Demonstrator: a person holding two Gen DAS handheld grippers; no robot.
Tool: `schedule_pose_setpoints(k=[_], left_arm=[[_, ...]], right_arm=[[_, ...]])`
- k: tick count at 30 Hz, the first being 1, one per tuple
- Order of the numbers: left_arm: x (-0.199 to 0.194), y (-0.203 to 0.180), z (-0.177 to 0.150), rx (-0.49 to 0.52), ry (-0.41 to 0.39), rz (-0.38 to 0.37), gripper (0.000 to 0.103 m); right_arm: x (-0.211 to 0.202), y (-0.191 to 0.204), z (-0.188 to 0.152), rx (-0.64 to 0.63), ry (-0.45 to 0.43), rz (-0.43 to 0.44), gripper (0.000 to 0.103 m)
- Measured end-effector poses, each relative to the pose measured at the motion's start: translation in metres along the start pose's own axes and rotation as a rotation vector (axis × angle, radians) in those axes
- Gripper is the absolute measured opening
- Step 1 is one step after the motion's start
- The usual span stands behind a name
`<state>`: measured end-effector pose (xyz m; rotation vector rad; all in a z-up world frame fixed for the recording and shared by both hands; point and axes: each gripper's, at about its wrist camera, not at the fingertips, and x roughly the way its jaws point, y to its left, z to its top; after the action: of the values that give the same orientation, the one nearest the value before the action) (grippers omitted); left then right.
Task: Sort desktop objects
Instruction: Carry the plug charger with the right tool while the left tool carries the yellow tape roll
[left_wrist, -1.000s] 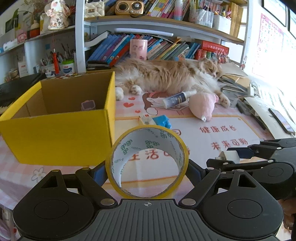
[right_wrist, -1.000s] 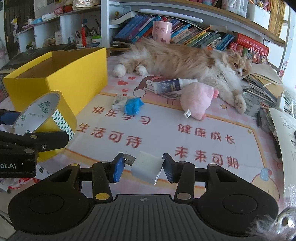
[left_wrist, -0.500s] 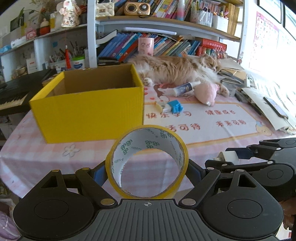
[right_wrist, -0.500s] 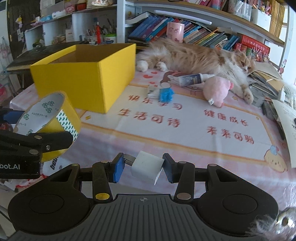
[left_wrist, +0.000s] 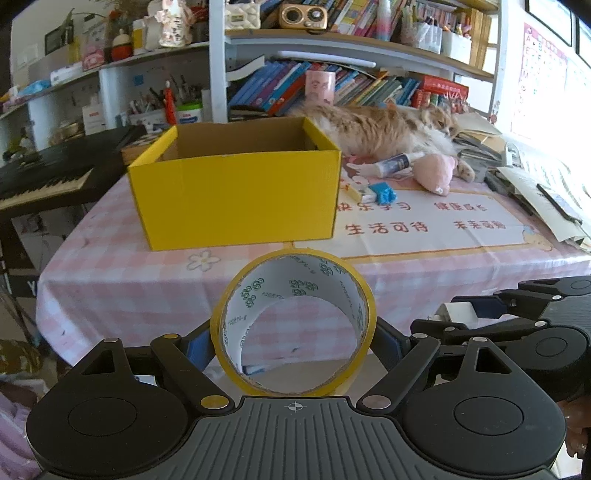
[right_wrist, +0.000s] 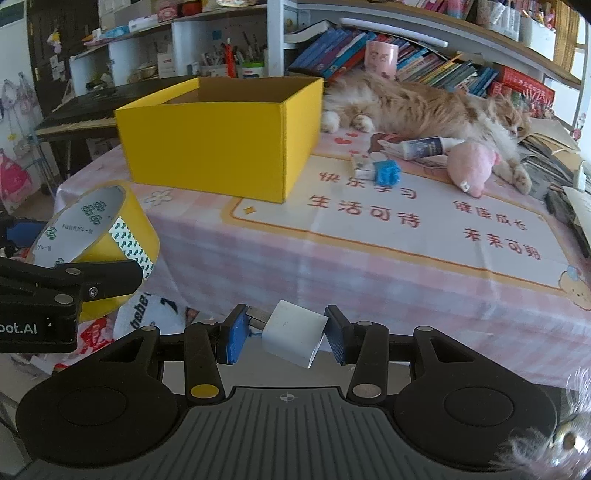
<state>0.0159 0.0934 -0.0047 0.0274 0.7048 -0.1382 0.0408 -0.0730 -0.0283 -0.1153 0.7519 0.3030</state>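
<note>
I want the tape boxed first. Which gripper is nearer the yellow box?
Left, by a little. The left gripper, shut on the tape roll, faces the yellow box head-on. The right gripper, holding the white charger, sits further right.

A table (left_wrist: 110, 280) draped in a pink checked cloth fills the middle of both views. Behind it, across the top of the frame, white shelving (left_wrist: 218, 74) holds rows of leaning books (left_wrist: 280, 88), pen pots and small ornaments. At the left edge a black keyboard (left_wrist: 44, 177) sits on a stand. Strong daylight washes out the right edge of the left wrist view, where a poster (left_wrist: 539, 74) hangs on the wall.
</note>
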Motion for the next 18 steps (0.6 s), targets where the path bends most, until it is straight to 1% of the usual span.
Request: schedule_pose_setpoints(k=[8, 18], left_arm=[[-0.007, 0.012, -0.006, -0.019, 0.004, 0.011, 0.087], [-0.011, 0.018, -0.011, -0.051, -0.001, 0.021, 0.087]], right_arm=[[-0.001, 0.018, -0.001, -0.025, 0.008, 0.025, 0.042], [-0.001, 0.028, -0.001, -0.061, 0.014, 0.042, 0.042]])
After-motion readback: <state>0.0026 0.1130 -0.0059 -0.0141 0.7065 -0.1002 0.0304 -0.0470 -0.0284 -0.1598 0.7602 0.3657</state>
